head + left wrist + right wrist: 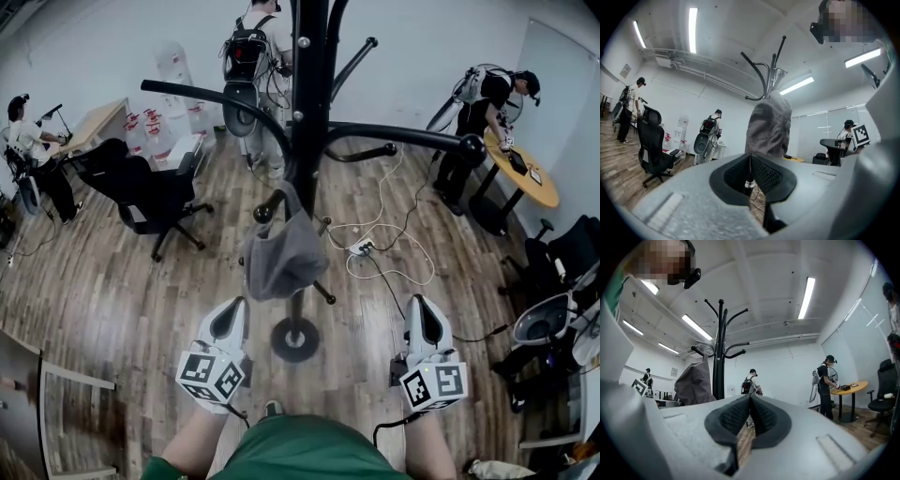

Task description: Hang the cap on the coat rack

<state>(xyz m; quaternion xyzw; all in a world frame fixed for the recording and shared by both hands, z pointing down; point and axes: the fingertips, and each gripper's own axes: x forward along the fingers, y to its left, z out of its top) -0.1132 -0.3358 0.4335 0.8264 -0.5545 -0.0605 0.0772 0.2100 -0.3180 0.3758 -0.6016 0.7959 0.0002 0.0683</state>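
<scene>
The grey cap [281,248] hangs on the black coat rack [307,94], caught on 1 of the lower hooks just left of the pole as seen from the head view, its fabric drooping slack towards the rack's round base [295,339]. The left claw [234,307] is held level in front of the person, with its tips just beside the cap's lower edge. In the left gripper view its 2 jaws are pressed together with nothing between them, and the cap fills the space directly beyond them. The right claw [424,309] is held on the other side of the pole, well apart from the cap. In the right gripper view its jaws also meet at the tips and grip nothing, with the rack and the hanging cap standing off to the left of them. The rack stands on a wooden floor [112,291]. A white power strip [361,248] with loose cable lies on the floor just right of the pole. A black office chair [141,192] stands well to the left. Behind the rack a person with a backpack [253,56] faces away. Another person [483,103] bends over a round wooden surface [525,169] at the right. A third person [28,141] is at a desk by the left wall.
</scene>
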